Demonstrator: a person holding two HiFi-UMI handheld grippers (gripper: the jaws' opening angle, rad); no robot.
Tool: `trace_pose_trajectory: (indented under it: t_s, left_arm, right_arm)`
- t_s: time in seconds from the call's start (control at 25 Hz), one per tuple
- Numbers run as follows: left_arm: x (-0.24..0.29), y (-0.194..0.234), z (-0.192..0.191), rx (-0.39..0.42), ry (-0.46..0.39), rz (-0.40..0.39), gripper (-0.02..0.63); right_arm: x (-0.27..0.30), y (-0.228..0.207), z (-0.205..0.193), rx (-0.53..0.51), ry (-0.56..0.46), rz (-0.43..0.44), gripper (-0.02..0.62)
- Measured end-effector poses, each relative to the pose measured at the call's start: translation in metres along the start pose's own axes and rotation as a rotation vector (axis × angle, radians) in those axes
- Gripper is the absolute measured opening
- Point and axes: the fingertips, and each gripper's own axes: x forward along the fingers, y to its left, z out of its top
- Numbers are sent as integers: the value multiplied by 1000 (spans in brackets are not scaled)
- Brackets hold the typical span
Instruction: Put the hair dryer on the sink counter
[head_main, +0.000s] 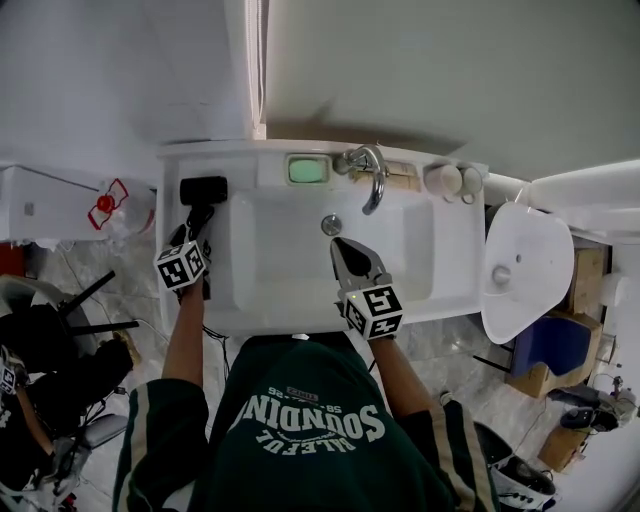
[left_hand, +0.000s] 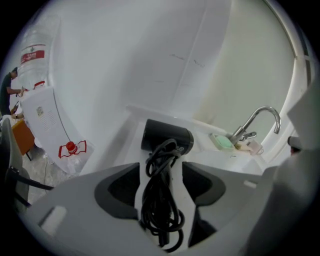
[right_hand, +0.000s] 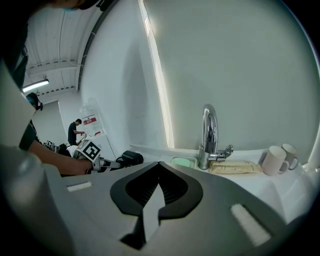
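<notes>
Black hair dryer (head_main: 203, 190), one, lies on sink counter (head_main: 445, 270), left of faucet (head_main: 370, 175); left gripper (head_main: 198, 218) at its handle end. Left gripper view: my fingers spread, one cord bundle (left_hand: 160, 200) between them, unpressed. I judge it released. Right gripper view: right gripper (right_hand: 157, 167) fingers pressed together, empty, idle. Two mugs (right_hand: 274, 160) right of faucet.

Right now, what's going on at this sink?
A person stands at the sink; the hair dryer lies on the sink counter, left of the basin. The left hand-held gripper is open, with the dryer's coiled cord between its jaws but not squeezed. The right hand-held gripper is shut and empty, hovering over the basin.
</notes>
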Motion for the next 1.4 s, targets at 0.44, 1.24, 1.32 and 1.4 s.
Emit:
trace_pose_trajectory:
  t_s: [0.44,1.24,1.32,1.4]
  left_arm:
    - [-55,-46,10,77,-113,65,278]
    - [-84,-207,52,276,-267,-159,52]
    - [-87,-220,57,341,-275,-167,52]
    - [-89,-233,62,395,-289,-182,52]
  right_arm:
    - [-14,-28,14,-47,-37,104,3]
    - [-41,-89,47,-61,-145,81,3]
    - [-43,-93,52,-60,-161,71,3]
    - [-45,-97,58,-60,-174,62,3]
